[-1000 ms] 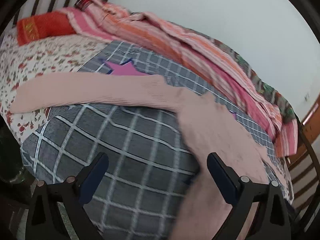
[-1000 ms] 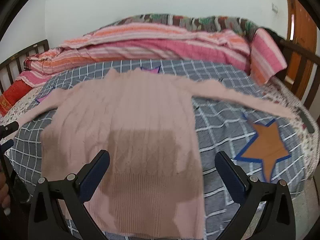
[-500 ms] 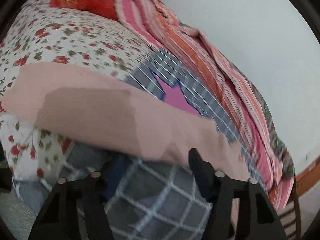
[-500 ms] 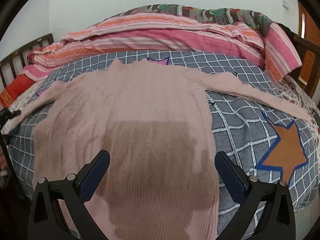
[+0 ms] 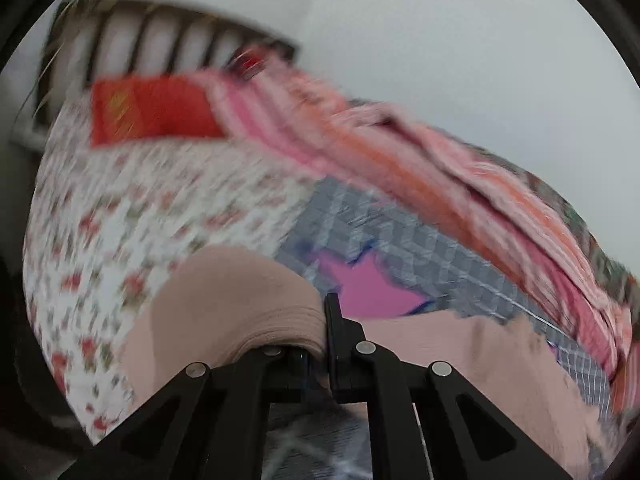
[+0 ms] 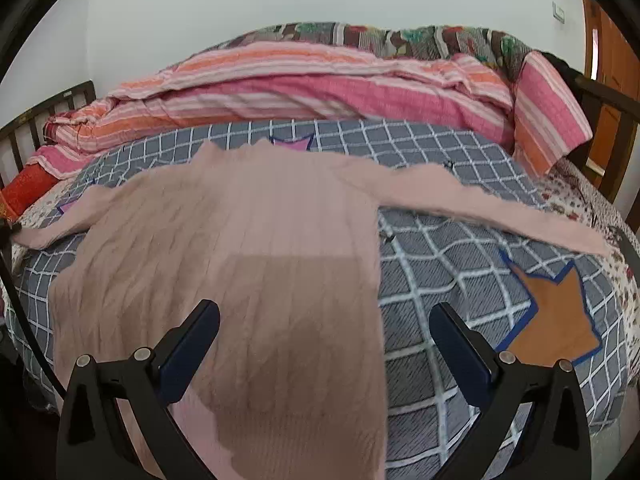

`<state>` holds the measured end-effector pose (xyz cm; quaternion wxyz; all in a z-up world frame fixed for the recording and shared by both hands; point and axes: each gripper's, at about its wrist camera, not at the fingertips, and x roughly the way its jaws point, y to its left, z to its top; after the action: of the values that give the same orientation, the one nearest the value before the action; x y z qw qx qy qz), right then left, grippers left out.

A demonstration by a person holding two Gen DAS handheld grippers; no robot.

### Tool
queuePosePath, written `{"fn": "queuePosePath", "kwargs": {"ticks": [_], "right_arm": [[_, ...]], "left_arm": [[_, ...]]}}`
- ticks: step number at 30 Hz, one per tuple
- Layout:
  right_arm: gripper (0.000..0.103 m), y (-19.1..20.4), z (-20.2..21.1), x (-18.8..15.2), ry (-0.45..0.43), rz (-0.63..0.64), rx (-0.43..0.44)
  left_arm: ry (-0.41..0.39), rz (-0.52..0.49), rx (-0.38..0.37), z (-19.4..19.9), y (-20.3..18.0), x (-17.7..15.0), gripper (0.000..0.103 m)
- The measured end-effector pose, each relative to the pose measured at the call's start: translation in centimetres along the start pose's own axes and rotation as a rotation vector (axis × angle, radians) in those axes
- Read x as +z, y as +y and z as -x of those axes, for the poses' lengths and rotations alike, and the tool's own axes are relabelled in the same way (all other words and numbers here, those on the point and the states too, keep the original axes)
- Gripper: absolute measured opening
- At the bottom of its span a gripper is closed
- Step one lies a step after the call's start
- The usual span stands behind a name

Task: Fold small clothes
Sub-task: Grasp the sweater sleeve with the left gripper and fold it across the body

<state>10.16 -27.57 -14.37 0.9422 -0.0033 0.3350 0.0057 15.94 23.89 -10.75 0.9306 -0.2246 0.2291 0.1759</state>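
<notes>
Sleeve of the pink sweater [image 5: 240, 304] pinched in the left gripper [image 5: 324, 320], low centre of the blurred left wrist view.

Its fingers are pressed together on the knit cuff, which bunches over the left finger; a second ago they stood spread above the grey checked blanket [image 6: 460, 248], clear of the cloth. The right gripper [image 6: 324, 332] hangs spread wide over the sweater's hem, touching nothing, much as before. The sweater [image 6: 256, 248] lies flat across the middle of the right wrist view, its other sleeve reaching right. A striped pink quilt [image 6: 320, 92] is heaped along the upper frame, a red pillow [image 5: 152, 108] upper left in the left view.
</notes>
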Motion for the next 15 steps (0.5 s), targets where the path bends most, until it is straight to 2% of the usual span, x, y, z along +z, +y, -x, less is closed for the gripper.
{"fn": "queuePosePath", "kwargs": {"ticks": [4, 9, 13, 15], "right_arm": [[0.103, -1.3, -0.1, 0.4, -0.014, -0.026, 0.020], [0.103, -4.3, 0.0, 0.0, -0.012, -0.092, 0.017], [0.103, -6.7, 0.6, -0.5, -0.014, -0.133, -0.008], [0.103, -7.8, 0.9, -0.8, -0.012, -0.152, -0.019]], "left_arm": [[-0.010, -0.136, -0.116, 0.8, -6.9, 1.4, 0.007], [0.037, -0.306, -0.279, 0.0, -17.7, 0.5, 0.007], [0.112, -0.411, -0.413, -0.6, -26.6, -2.9, 0.007], [0.165, -0.470, -0.477, -0.9, -30.5, -5.7, 0.007]]}}
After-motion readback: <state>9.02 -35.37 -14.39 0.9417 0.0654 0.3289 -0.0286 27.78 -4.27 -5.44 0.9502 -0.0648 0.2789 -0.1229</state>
